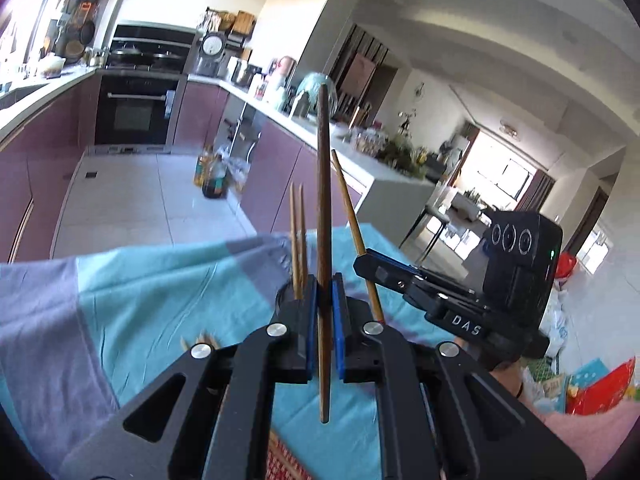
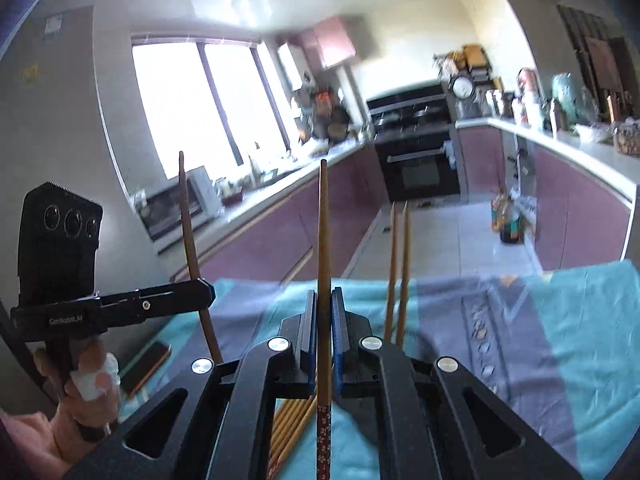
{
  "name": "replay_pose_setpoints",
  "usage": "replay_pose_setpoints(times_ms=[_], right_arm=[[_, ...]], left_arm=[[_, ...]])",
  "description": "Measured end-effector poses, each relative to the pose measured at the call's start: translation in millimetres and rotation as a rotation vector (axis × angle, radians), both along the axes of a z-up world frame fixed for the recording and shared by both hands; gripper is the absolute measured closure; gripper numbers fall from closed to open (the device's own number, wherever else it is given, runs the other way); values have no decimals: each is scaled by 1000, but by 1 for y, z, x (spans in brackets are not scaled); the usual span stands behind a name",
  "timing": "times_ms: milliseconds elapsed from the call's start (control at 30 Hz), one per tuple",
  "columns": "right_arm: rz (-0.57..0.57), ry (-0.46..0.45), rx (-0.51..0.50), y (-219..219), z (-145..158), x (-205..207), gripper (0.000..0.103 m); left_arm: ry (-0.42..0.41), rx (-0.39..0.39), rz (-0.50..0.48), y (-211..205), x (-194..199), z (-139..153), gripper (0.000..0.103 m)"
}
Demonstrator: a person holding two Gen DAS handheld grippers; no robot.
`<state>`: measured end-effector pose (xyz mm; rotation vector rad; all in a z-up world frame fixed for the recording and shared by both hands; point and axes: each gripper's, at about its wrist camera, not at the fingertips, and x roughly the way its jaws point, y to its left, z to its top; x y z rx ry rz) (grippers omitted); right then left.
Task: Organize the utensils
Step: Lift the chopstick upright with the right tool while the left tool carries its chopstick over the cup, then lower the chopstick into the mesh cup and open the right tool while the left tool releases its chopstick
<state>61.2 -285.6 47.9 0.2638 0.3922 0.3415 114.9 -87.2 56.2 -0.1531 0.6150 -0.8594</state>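
My left gripper [image 1: 324, 280] is shut on a dark brown chopstick [image 1: 323, 184] that stands nearly upright between its blue pads. My right gripper [image 2: 321, 296] is shut on a lighter chopstick [image 2: 323, 240] with a red patterned lower end. Each wrist view shows the other gripper from the side: the right gripper [image 1: 362, 264] with its chopstick [image 1: 350, 212], and the left gripper [image 2: 208, 292] with its chopstick [image 2: 188, 224]. Two pale bamboo chopsticks [image 1: 298, 236] [image 2: 400, 272] stand upright just beyond the fingers, their base hidden. Several yellow chopsticks [image 2: 292, 420] lie on the cloth below.
A teal and grey cloth [image 1: 160, 288] covers the table under both grippers. A dark phone-like slab [image 2: 146, 364] lies near the person's hand [image 2: 92, 392]. Beyond the table edge are a tiled floor, purple kitchen cabinets [image 2: 580, 216], an oven [image 1: 136, 108] and bottles on the floor [image 1: 214, 180].
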Motion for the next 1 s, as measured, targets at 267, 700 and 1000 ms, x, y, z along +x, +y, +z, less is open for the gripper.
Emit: replay_pose_setpoints(times_ms=[267,700,1000], right_arm=[[-115,-126,-9,-8,14,24,97],[-158,-15,-52,-10,-41,58,97],[-89,125,-83,-4,-54,44,95]], left_arm=[[-74,-22,65,-30,19,28,95],[-44,97,93,-74,39,-10,95],[6,200,26,-89,48,-36,95]])
